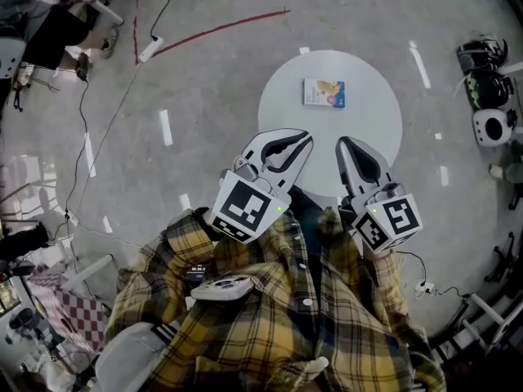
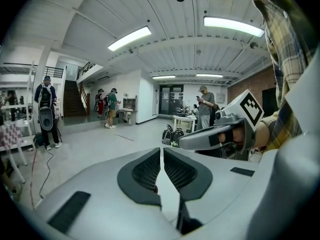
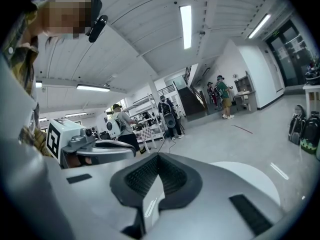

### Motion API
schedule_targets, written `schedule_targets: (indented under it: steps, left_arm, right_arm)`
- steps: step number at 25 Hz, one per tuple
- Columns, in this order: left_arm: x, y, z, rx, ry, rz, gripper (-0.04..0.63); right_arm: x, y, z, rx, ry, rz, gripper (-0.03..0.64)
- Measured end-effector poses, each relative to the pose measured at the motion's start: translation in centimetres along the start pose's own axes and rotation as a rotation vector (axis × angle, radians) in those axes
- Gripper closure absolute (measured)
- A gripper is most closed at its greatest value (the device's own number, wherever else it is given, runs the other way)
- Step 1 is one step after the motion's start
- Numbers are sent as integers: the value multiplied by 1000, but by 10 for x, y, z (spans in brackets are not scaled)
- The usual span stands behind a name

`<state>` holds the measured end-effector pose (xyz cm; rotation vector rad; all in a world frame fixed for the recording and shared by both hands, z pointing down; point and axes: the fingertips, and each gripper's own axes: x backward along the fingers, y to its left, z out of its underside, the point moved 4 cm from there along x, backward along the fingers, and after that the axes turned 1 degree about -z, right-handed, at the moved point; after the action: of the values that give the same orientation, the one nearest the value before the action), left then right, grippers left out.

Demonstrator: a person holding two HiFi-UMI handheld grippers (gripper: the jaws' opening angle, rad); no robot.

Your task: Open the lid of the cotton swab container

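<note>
- Cotton swab container [image 1: 324, 92], a small blue and white box, lies flat on the round white counter [image 1: 372, 129], toward its far side.
- Left gripper [image 1: 301, 144] is held up near the counter's near-left edge, well apart from the container. Its fingers [image 2: 145, 171] are clenched together with nothing between them.
- Right gripper [image 1: 346, 147] is just beside it, also clear of the container. Its fingers [image 3: 142, 176] are pressed together and empty.
- Both sit close in front of the person's yellow plaid shirt [image 1: 270, 325], tips pointing toward the counter.
</note>
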<state>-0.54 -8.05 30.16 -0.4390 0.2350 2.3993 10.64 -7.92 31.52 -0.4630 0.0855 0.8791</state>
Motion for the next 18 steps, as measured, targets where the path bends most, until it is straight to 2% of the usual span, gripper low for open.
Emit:
schedule_targets:
  steps: [7,11,18]
  left_arm:
    - [-10,6,26,-13,37,14,557]
    - [-14,4,50,-13,67,53,555]
    - [-38,1,96,-3,133,123,555]
  right_arm:
    - [-12,-4,17,-7,49,1,600]
    - [-17,-7,34,-19,79,19,600]
    - [-31,-27,84,-99,161,61,600]
